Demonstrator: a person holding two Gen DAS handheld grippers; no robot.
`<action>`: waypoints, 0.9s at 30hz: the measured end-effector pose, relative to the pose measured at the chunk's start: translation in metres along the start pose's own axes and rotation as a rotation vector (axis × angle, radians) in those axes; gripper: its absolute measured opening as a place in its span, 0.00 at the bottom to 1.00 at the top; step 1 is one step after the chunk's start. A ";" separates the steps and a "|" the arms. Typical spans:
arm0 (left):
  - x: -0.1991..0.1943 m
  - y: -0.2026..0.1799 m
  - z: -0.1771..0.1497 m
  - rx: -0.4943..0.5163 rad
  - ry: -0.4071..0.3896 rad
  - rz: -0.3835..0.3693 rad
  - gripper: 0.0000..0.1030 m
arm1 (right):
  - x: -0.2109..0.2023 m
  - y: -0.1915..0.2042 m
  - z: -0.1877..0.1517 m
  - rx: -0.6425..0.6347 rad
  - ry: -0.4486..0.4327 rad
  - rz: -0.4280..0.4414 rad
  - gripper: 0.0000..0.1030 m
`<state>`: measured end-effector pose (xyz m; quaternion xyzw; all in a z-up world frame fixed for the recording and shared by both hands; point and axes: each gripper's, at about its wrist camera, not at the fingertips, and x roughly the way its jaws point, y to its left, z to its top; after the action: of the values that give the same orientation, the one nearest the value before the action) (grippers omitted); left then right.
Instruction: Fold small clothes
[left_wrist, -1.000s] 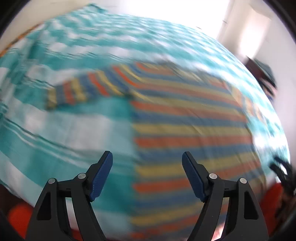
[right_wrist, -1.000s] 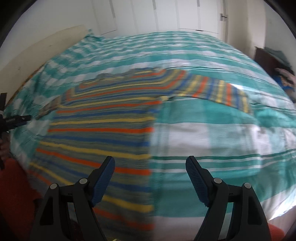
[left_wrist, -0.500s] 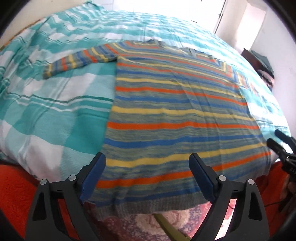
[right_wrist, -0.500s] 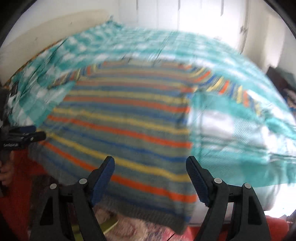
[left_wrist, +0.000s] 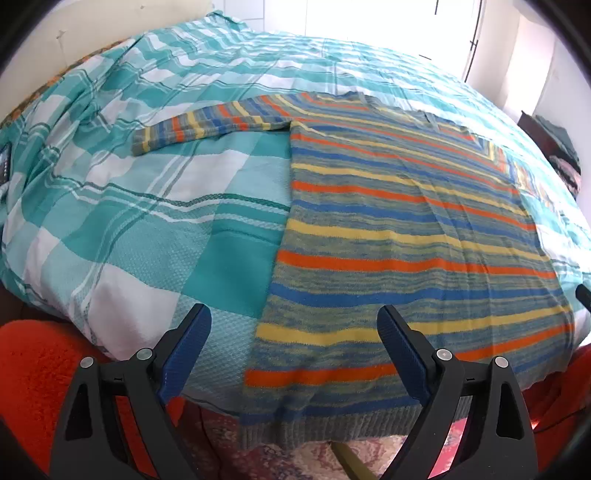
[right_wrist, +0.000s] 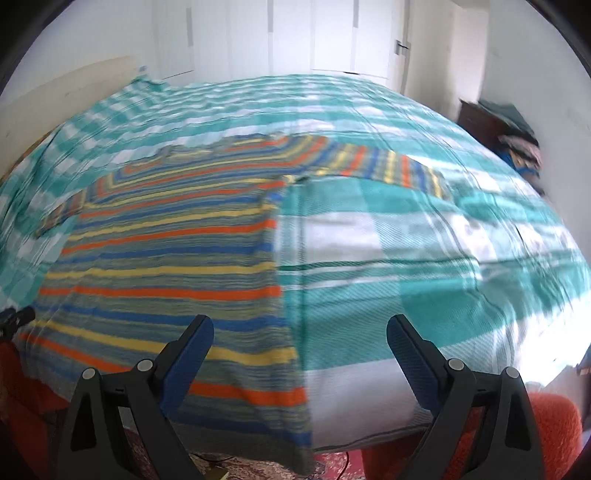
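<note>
The bed (left_wrist: 155, 206) fills both views under its teal checked cover, and the striped sweater (left_wrist: 406, 229) lies flat on it, sleeves spread, hem hanging over the near edge. A second ago the left view sat close over the chest; now it has drawn back past the hem, so spreading looks done and folding can begin. The left claw (left_wrist: 293, 341) and right claw (right_wrist: 300, 343) both stand wide and empty, as before.
</note>
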<state>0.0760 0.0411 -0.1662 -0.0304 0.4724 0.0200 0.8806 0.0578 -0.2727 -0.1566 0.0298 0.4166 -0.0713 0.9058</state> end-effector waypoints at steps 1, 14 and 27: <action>0.000 -0.001 0.000 0.004 -0.004 0.006 0.90 | 0.001 -0.005 0.000 0.019 0.003 -0.003 0.91; -0.005 -0.003 0.003 0.011 -0.020 0.025 0.90 | 0.008 -0.006 0.001 0.019 0.009 -0.044 0.91; -0.009 -0.006 0.002 0.055 -0.039 0.070 0.90 | 0.006 0.010 0.001 -0.064 -0.014 -0.092 0.91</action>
<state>0.0730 0.0354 -0.1579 0.0105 0.4562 0.0384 0.8890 0.0638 -0.2640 -0.1605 -0.0188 0.4133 -0.0999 0.9049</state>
